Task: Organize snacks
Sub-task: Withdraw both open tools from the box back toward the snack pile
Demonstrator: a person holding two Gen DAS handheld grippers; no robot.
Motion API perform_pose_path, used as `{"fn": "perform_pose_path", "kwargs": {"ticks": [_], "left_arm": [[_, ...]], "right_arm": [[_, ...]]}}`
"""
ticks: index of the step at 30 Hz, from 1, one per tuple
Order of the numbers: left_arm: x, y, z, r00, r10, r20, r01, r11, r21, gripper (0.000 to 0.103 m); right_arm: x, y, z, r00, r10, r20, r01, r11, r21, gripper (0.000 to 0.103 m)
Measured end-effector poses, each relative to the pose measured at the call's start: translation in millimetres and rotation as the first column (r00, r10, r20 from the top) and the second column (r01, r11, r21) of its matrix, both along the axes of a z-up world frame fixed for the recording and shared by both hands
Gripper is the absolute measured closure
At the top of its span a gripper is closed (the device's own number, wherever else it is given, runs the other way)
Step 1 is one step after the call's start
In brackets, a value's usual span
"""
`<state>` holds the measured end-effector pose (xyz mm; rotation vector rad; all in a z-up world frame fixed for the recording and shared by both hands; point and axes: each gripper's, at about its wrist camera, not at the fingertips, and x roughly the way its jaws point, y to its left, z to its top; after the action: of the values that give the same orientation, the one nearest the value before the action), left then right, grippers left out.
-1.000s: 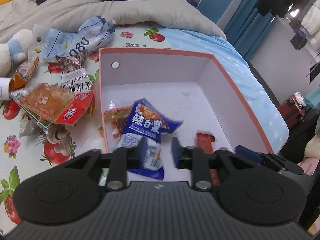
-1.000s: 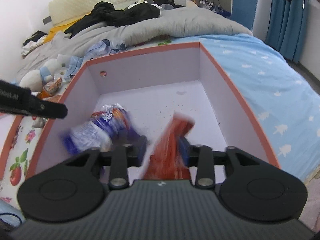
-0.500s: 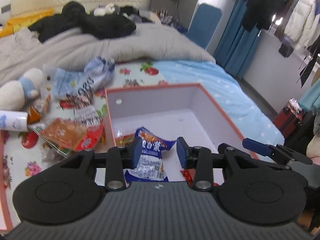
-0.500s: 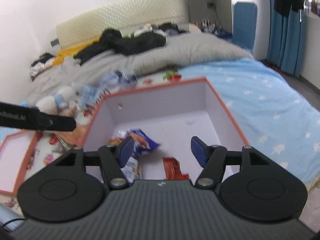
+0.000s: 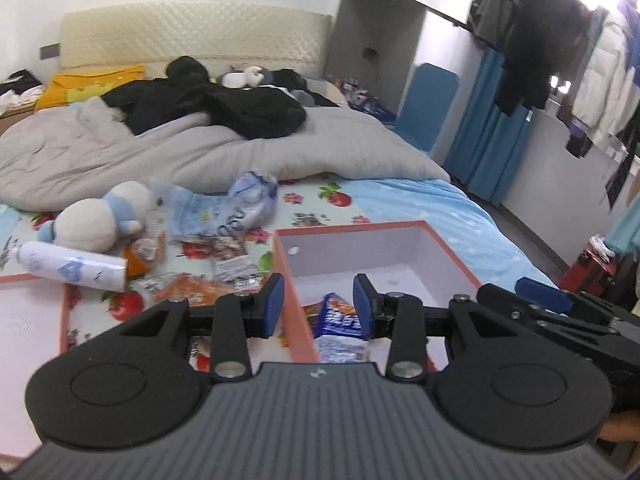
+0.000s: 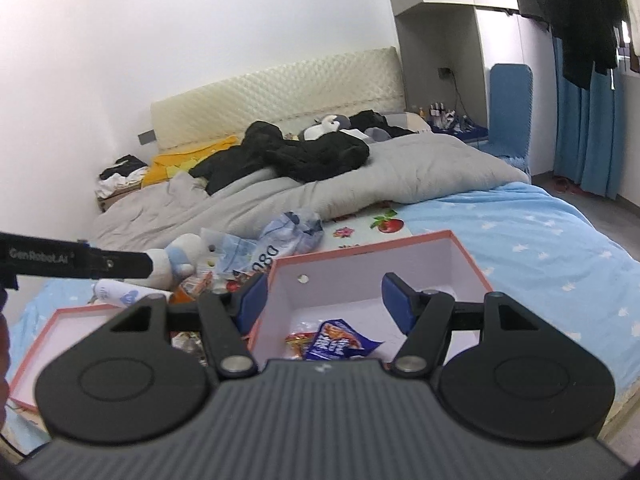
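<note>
Both jaws stand apart and empty: left gripper (image 5: 318, 306), right gripper (image 6: 324, 300). Blue packet (image 6: 338, 345) lies in the box (image 5: 448, 248). I judge remaining snacks (image 5: 200, 290), left of it, need pinching by an edge.

- Walls (image 6: 200, 40): plain white, evenly lit.
- Bed (image 6: 540, 248): fills the centre; light blue sheet with small white marks.
- Headboard (image 6: 280, 92): cream, quilted, at 12 o'clock.
- Grey duvet (image 6: 420, 172): heaped across the bed, black clothing (image 6: 312, 152) on top.
- Blue curtains (image 6: 592, 136): at 2 o'clock, dark garments hanging above.
- Blue chair (image 6: 510, 108): beside the curtains.
- Floor (image 6: 616, 216): grey, at 3 o'clock.
</note>
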<state>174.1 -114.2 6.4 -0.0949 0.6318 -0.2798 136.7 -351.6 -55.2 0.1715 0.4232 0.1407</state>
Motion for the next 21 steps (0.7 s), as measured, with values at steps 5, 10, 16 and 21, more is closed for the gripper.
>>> {"fn": "perform_pose_path", "kwargs": {"ticks": [5,10,16,21], "left_arm": [[-16.2,28.5,-10.2,0.999,0.036,-0.021,-0.037,0.999,-0.028,0.06],[-28.8,48.3,-26.1,0.998,0.043,-0.045,-0.044,0.999,-0.027,0.06],[-39.6,68.9,-42.1,0.996,0.066,-0.052,-0.067,0.997,-0.024,0.06],[-46.7,82.5,-56.8,0.995,0.068,-0.075,-0.069,0.998,-0.011,0.06]], "right_arm": [[-6.4,21.9,-4.2,0.999,0.051,0.004,-0.051,0.999,0.002,0.038],[-16.4,42.7,-14.4,0.995,0.095,-0.012,-0.095,0.995,0.015,0.038],[-30.7,67.2,-28.3,0.993,0.116,-0.034,-0.116,0.993,0.003,0.037],[-41.0,83.4,-38.2,0.991,0.124,-0.043,-0.124,0.992,-0.006,0.037]]}}
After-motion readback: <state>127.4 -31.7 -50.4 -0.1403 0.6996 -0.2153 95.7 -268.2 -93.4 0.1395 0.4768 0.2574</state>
